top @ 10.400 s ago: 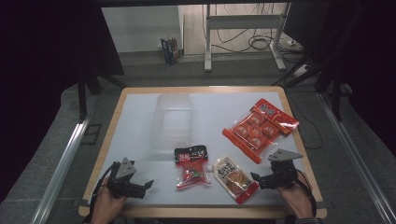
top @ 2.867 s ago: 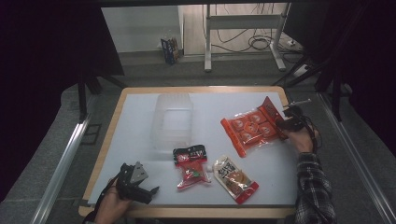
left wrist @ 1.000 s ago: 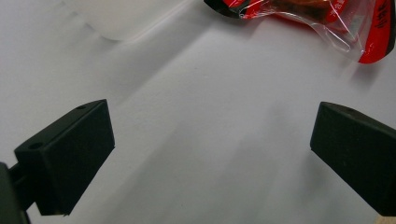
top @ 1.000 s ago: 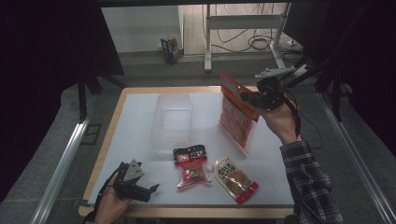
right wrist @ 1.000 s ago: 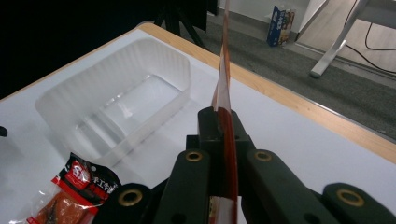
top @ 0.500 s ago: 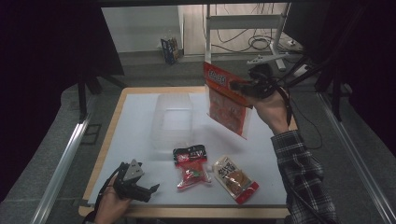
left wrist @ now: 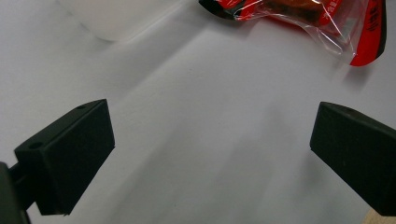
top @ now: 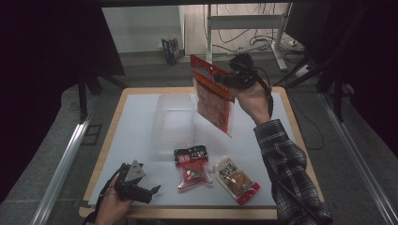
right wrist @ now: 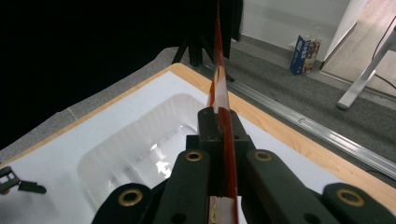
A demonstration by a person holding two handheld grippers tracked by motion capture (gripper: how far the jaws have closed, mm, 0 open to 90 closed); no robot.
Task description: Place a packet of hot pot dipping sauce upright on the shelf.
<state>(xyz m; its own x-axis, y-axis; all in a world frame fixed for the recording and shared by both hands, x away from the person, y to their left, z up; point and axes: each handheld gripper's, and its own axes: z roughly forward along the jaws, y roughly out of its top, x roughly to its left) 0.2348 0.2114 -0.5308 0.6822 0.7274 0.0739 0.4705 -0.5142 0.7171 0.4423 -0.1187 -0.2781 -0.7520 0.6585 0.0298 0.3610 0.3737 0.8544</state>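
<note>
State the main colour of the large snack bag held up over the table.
Red, with a clear window; the large snack bag shows best in the high view.

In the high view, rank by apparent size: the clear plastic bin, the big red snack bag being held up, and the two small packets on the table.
1. Clear plastic bin
2. Big red snack bag, raised nearer the camera, so this order is unsure
3. Black-topped red packet and tan packet: look alike, not ranked

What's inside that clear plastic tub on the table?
Nothing that I can see: the clear tub looks empty, with the white table showing through. The red snack bag, hanging from the right gripper, covers the tub's right edge.
</note>
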